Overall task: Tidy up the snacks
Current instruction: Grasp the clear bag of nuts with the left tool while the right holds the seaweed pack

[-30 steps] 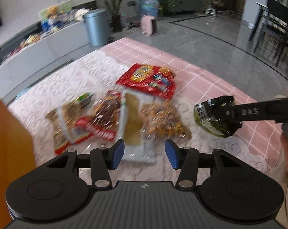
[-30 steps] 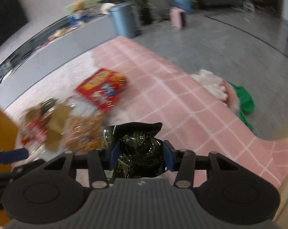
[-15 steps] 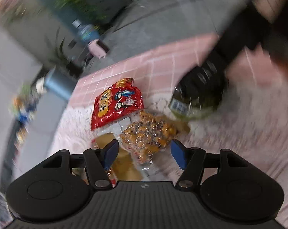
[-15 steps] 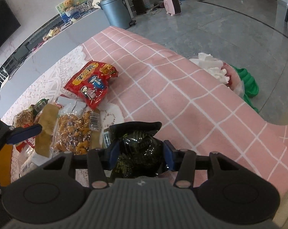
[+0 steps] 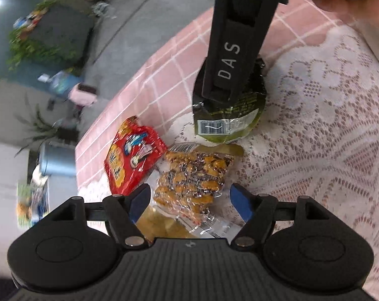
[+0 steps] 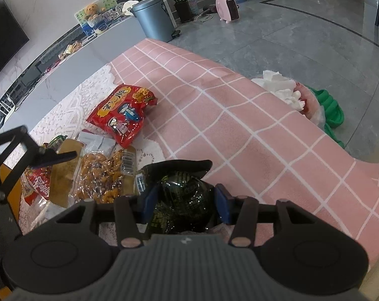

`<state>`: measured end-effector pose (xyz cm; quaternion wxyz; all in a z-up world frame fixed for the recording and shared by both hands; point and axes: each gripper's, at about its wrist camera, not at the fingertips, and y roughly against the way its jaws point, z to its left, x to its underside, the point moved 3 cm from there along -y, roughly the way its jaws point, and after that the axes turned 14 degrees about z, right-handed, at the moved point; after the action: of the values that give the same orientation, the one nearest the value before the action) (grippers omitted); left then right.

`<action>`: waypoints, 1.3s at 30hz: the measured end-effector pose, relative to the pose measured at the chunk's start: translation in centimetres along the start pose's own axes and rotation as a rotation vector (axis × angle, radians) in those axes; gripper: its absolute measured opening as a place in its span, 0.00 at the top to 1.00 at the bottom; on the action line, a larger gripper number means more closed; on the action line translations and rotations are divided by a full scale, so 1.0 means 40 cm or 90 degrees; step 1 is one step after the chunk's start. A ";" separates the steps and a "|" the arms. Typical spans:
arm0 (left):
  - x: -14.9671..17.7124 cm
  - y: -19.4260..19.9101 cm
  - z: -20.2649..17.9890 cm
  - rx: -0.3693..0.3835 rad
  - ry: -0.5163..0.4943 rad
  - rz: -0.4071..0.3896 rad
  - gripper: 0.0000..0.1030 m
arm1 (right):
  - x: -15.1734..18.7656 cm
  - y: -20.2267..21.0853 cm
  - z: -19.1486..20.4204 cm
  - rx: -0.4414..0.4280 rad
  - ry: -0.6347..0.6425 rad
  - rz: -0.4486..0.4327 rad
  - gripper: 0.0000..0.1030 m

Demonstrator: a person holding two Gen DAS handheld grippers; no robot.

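Currently, left wrist view: left hand-held gripper (image 5: 189,202) has its jaws spread wide, having just been opening, with nothing pinched; its blue pads sit on either side of a clear crinkly nut packet (image 5: 193,175) without touching it. Three snack packs are sharp here: the nut packet, a glossy red bag (image 5: 130,156) just left of it, and a dark green foil pouch (image 5: 229,115) beyond, barcode end facing the camera. The right hand-held gripper (image 5: 218,92), a black bar, comes in from the top and clamps that pouch. The surface (image 5: 327,115) is white lace over a pink grid cloth; the lace to the right is bare, and the cloth edge drops to grey floor at upper left.

Right wrist view: right hand-held gripper (image 6: 183,202) is closed on the green foil pouch (image 6: 181,195), both blue pads pressing its puffy sides, low over the near edge of the cloth. Same red bag (image 6: 121,115) and nut packet (image 6: 101,175) lie to the left, with more wrappers piled at the far left, count unclear. A left-gripper finger (image 6: 51,158) pokes in over that pile. The pink cloth (image 6: 239,125) to the right is open up to its rounded edge. One grey bin (image 6: 154,20) and one pink heater (image 6: 228,8) stand on the floor well beyond.
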<state>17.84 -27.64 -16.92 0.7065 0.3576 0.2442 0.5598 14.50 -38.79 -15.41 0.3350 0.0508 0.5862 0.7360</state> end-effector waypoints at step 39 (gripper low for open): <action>0.002 -0.032 0.124 0.169 0.351 0.084 0.31 | 0.011 0.031 -0.022 -0.023 -0.031 -0.035 0.55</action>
<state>22.36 -28.84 -14.81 0.5229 0.2966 0.4737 0.6436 13.19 -39.38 -14.70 0.3702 0.0469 0.5657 0.7354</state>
